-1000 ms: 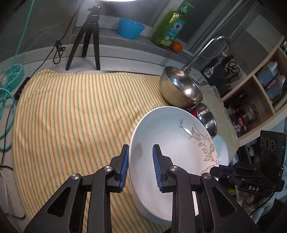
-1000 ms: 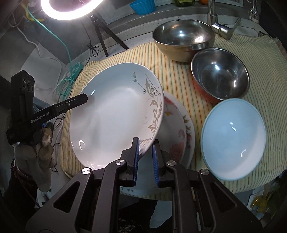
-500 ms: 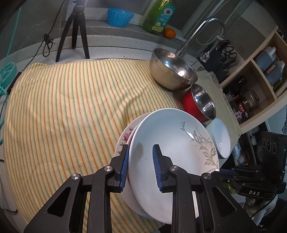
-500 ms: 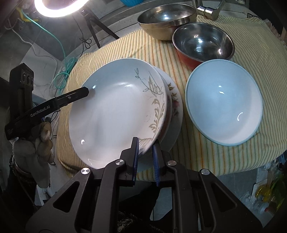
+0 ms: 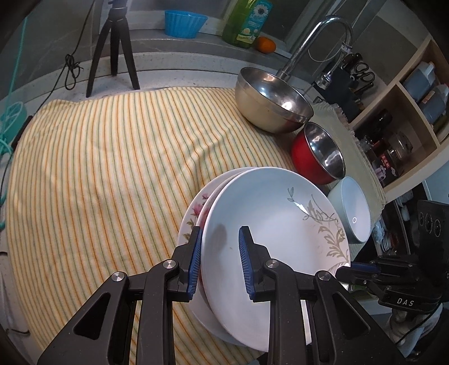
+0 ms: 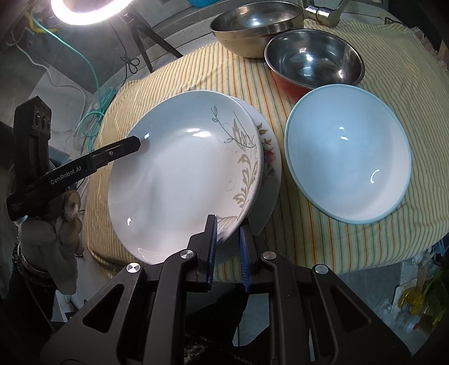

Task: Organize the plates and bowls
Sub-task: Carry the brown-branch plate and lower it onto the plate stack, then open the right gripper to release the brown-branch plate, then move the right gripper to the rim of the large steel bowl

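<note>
A white plate with a grey leaf pattern lies on a floral plate near the front edge of the striped cloth. My left gripper straddles the leaf plate's rim with its jaws apart. My right gripper straddles the opposite rim, its jaws slightly parted around the edge. A pale blue bowl, a red bowl with a steel inside and a large steel bowl stand to the right and behind.
The yellow striped cloth covers the counter. Behind are a black tripod, a blue tub, a green soap bottle, a faucet and shelves at the right. A ring light glows.
The leaf plate has come down and settled on the floral plate. My right gripper's jaws have opened a little around its rim. Both cameras have drawn back.
</note>
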A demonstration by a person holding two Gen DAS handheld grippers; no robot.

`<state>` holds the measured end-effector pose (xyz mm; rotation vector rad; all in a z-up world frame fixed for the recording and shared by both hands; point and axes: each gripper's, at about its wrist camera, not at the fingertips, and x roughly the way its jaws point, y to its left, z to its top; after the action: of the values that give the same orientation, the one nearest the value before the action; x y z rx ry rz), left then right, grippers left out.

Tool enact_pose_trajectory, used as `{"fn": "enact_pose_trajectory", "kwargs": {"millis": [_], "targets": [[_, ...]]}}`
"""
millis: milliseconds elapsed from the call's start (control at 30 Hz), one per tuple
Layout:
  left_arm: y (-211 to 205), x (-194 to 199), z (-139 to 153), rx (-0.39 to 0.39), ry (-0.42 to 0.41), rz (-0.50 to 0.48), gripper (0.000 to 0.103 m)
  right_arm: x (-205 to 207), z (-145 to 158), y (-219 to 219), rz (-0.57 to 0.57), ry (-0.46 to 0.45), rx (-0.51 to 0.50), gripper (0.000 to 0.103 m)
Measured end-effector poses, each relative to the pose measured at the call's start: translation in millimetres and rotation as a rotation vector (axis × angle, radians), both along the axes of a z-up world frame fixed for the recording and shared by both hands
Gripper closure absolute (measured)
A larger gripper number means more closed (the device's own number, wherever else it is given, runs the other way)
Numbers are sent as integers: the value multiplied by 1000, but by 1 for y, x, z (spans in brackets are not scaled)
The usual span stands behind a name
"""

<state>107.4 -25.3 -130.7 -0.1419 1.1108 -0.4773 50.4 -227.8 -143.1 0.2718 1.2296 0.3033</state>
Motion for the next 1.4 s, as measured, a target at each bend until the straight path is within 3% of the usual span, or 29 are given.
{"fn": "enact_pose_trajectory", "kwargs": {"millis": [833,1033,1167,1300,1400], "targets": [[-9,-2,1,76,-38,-12,77,-3,2,8,23,-15,-43,83],[-7,-2,3,67,-39,-3,74,-6,14,10,38,-67,-52,56],[-6,-2,8,58,-43,7,73,-7,23,12,52,-90,-50,56],[-3,-3,13,39,-47,23,60,-8,28,9,59,-105,-30,55],[-2,-5,17,31,-50,37,58,-8,34,7,68,-124,-20,47]]}}
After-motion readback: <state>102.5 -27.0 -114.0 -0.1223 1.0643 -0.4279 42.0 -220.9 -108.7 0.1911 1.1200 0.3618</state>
